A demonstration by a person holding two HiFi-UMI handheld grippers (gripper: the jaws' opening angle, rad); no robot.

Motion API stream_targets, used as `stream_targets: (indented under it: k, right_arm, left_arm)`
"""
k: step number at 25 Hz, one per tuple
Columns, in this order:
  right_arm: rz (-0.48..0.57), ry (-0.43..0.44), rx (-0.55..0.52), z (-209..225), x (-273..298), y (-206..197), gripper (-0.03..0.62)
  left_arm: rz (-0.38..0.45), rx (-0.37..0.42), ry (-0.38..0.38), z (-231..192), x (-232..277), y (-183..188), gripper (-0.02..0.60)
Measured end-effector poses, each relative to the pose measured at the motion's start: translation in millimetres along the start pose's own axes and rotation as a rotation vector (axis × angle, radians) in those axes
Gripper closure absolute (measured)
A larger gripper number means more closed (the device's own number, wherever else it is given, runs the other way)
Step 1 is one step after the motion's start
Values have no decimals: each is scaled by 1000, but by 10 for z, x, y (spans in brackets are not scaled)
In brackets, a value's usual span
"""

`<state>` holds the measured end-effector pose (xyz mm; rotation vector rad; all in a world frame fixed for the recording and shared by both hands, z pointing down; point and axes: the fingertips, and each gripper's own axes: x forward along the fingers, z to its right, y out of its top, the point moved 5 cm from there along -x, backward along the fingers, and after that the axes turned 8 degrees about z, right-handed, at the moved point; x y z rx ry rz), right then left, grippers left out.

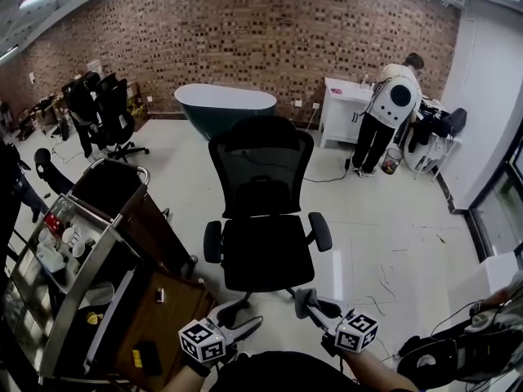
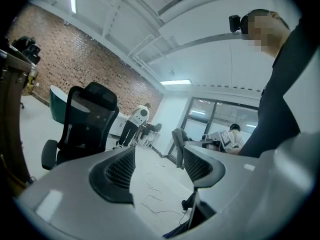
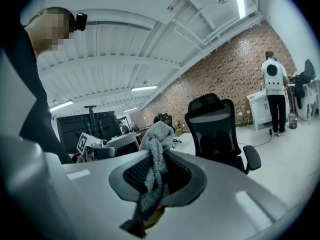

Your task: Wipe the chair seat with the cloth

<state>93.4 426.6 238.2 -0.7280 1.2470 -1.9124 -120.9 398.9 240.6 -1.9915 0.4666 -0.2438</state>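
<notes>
A black mesh office chair [image 1: 260, 211] stands on a pale floor [image 1: 384, 211] in the middle of a room, facing the viewer, its seat [image 1: 268, 253] bare. At the bottom of the head view a person holds two grippers side by side, just in front of the seat's front edge. The right gripper [image 1: 310, 303] has its fingers [image 3: 187, 176] pressed together on a grey, fluffy cloth [image 3: 156, 139]. The cloth is bunched into a knot above the fingers and a thin tail of it hangs below them. It is held in the air, apart from the seat. The left gripper [image 1: 239, 318] has its fingers [image 2: 117, 171] spread wide apart with nothing between them; through the gap only the floor and a few loose cables [image 2: 152, 201] show. To the left of the chair stands a metal cart [image 1: 90, 251] carrying small items. Behind the chair a dark green tub [image 1: 225, 104] sits against a brick wall [image 1: 245, 31]. At the back right a person [image 1: 388, 113] in a white top and dark trousers stands facing away at a white table [image 1: 343, 109].
</notes>
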Motion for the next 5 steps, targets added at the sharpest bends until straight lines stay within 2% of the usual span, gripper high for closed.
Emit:
stream_targets:
  k: [5]
  right_arm:
    - [1,2,-12,64,-83,48,545]
  left_arm:
    - [-3,0,5,129,85,31,253]
